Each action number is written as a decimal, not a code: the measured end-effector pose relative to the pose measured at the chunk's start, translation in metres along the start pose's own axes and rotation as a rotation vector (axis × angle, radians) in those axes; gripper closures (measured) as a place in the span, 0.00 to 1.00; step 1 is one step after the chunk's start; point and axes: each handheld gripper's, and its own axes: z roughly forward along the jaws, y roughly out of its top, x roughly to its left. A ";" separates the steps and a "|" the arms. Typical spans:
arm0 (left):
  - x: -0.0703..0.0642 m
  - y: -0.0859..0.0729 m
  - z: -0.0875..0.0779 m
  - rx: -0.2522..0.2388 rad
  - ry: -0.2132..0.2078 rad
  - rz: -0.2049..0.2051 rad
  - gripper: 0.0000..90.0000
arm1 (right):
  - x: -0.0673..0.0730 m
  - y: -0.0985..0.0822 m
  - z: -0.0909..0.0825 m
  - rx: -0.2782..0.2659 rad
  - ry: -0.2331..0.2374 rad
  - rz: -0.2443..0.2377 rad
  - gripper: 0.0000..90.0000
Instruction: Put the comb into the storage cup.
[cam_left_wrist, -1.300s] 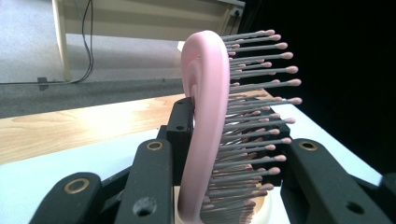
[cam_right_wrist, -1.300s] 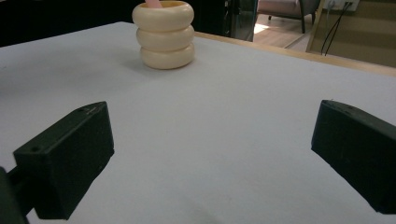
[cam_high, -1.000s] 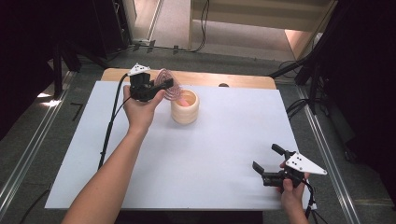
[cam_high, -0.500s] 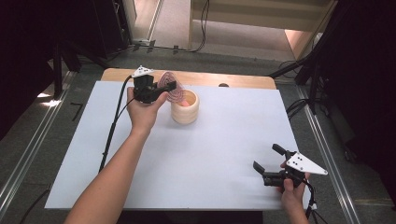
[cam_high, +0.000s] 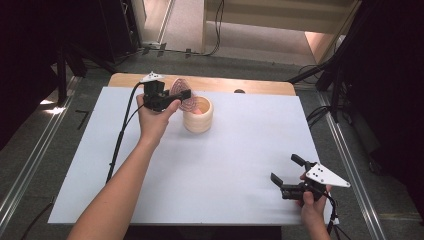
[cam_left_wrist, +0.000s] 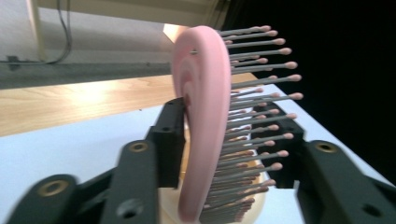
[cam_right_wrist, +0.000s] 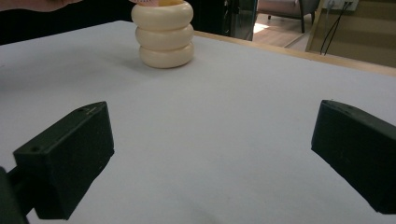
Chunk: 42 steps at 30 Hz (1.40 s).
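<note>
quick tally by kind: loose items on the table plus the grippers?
Pink hairbrush: 1, between the left gripper's jaws, over the holder
Cream ribbed holder: 1
Grippers: 2, the left gripper and the right gripper
Total: 4

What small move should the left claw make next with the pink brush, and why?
Probably open a little wider and lift away. The left claw has just been opening, with the brush between its jaws, and the brush's lower end already sits in the cream holder.
</note>
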 end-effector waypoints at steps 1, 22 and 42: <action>0.000 0.000 0.000 0.004 0.001 0.003 0.51 | 0.000 0.000 0.000 -0.001 -0.001 0.000 0.00; 0.001 -0.008 -0.021 -0.089 -0.030 0.056 0.00 | 0.001 0.000 0.002 0.000 0.004 -0.002 0.00; -0.008 -0.019 -0.052 -0.120 -0.036 0.146 0.00 | 0.001 0.000 0.002 0.000 0.005 -0.004 0.00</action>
